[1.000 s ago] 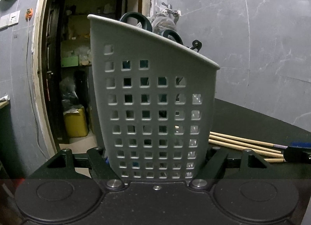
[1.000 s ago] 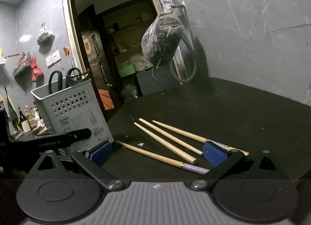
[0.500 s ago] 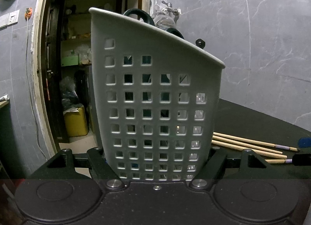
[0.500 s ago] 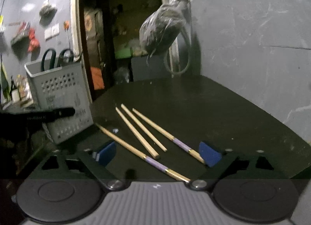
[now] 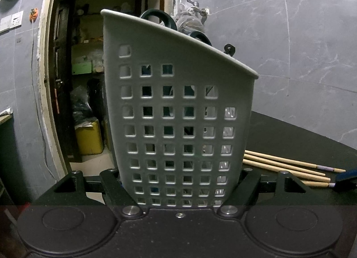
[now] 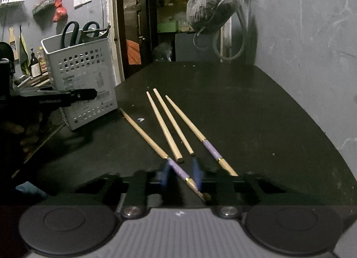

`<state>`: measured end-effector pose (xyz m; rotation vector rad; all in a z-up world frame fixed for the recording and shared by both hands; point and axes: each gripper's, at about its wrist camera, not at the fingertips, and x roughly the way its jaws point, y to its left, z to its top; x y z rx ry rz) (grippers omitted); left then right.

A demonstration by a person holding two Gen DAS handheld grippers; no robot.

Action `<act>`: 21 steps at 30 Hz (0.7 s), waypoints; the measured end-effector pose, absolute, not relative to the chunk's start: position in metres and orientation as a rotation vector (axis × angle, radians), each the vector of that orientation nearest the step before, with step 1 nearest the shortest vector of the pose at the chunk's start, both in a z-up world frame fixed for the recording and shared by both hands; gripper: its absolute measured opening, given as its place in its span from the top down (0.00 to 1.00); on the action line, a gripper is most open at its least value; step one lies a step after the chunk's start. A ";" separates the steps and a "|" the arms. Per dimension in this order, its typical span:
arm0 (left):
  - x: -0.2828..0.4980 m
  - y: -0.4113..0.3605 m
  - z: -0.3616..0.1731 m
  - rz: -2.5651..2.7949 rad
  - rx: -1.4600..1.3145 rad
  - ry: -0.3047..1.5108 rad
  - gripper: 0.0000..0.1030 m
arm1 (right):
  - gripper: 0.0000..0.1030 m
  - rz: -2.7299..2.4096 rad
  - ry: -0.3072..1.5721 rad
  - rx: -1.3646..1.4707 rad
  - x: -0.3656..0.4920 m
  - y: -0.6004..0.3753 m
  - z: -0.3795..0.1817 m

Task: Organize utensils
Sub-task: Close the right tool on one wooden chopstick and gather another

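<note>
Chopsticks (image 6: 165,128): four lie on the dark desk (image 6: 256,113) at frame centre, none yet in the basket (image 5: 178,124). The left gripper (image 5: 178,182) clamps the basket. The right gripper (image 6: 179,174) is closing around the leftmost chopstick's purple-banded end.

Black fingers (image 6: 136,187) — apparently blue pads (image 6: 164,174)

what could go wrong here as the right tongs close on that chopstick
The right tongs are closing near the very end of the leftmost chopstick, so it may pivot or slip out when lifted. Three more chopsticks lie close beside it and could get knocked. The basket clamped in the left tongs looks tilted, so its scissors might shift.
</note>
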<state>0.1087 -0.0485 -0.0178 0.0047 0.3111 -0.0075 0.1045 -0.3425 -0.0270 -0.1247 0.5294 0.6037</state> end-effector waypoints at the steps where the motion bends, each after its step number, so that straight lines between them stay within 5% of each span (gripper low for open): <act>1: 0.108 -0.048 -0.018 -0.007 0.005 0.310 0.25 | 0.87 0.612 0.535 -0.120 0.103 -0.343 -0.026; 9: 0.107 -0.048 -0.018 -0.005 0.008 0.311 0.25 | 0.93 0.680 0.542 -0.156 0.097 -0.333 -0.024; 21: 0.106 -0.048 -0.017 -0.003 0.011 0.313 0.25 | 0.84 0.718 0.593 -0.084 0.132 -0.308 -0.021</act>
